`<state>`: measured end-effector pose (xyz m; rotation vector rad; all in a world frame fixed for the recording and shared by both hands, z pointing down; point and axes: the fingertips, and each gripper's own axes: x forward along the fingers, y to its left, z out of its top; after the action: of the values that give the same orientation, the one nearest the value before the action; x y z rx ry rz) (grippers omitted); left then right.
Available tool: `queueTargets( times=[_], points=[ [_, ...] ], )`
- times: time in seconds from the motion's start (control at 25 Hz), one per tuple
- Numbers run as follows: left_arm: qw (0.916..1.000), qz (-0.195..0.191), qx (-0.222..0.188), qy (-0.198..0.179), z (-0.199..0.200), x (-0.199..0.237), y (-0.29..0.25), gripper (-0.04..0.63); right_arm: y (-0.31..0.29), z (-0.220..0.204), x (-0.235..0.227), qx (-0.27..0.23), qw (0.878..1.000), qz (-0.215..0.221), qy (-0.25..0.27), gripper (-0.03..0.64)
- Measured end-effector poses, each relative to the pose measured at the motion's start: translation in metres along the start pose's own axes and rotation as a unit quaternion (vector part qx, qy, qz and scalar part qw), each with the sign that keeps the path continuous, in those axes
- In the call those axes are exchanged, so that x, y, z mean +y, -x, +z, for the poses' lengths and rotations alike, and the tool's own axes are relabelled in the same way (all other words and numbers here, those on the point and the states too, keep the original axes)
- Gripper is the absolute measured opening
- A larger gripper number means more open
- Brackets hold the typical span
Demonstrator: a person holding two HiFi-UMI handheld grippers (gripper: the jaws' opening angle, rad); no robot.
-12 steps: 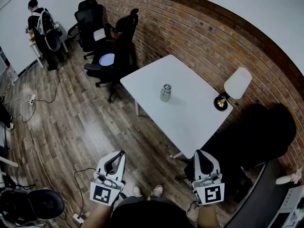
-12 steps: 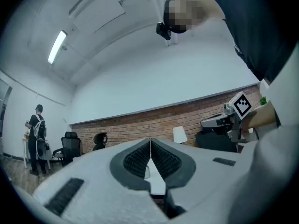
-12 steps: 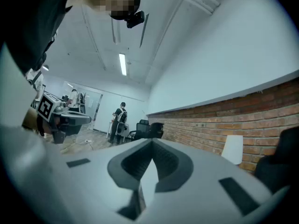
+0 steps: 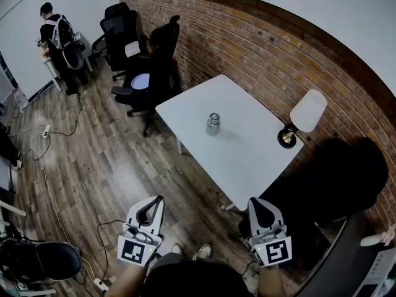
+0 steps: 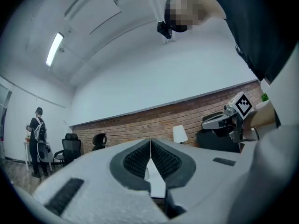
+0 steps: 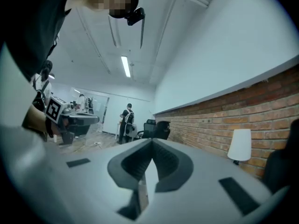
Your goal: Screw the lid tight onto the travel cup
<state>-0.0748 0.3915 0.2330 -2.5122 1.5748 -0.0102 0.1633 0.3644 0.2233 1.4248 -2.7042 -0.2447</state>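
The head view looks steeply down from high up, well apart from the table (image 4: 247,147). Each gripper view sits close behind the left tongs (image 5: 150,146) or right tongs (image 6: 152,144), facing the room. All three share the brick wall (image 4: 260,48) and lamp (image 4: 307,111).

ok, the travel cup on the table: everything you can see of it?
The travel cup is a small, silvery, metal-looking cylinder with a cap-like top; whether the lid is tight is too small to tell. It stands upright near the middle of the white table, alone. Only the table touches it: the lamp stands apart at the table's edge, and the left gripper and right gripper are far off, both shut and empty.
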Motion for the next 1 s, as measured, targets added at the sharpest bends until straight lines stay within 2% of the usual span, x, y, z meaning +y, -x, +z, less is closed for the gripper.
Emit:
queueTargets(
  times=[0.32, 0.52, 0.76, 1.0],
  points=[
    [0.9998, 0.018, 0.011, -0.003, -0.006, -0.017, -0.01, 0.028, 0.001, -0.017, -0.018, 0.003, 1.0, 0.027, -0.016, 0.012],
    [0.9998, 0.013, 0.017, 0.003, -0.015, -0.009, -0.028, 0.028, -0.019, -0.025, -0.014, 0.014, 0.999, 0.048, -0.014, 0.013],
    [0.9988, -0.004, 0.037, 0.032, -0.057, 0.021, -0.06, 0.028, -0.068, -0.041, -0.009, 0.032, 0.998, 0.055, -0.01, 0.014],
    [0.9978, -0.035, 0.036, 0.042, -0.075, 0.074, -0.134, 0.028, -0.14, -0.047, -0.031, 0.048, 0.998, 0.032, -0.016, 0.012]
  ],
)
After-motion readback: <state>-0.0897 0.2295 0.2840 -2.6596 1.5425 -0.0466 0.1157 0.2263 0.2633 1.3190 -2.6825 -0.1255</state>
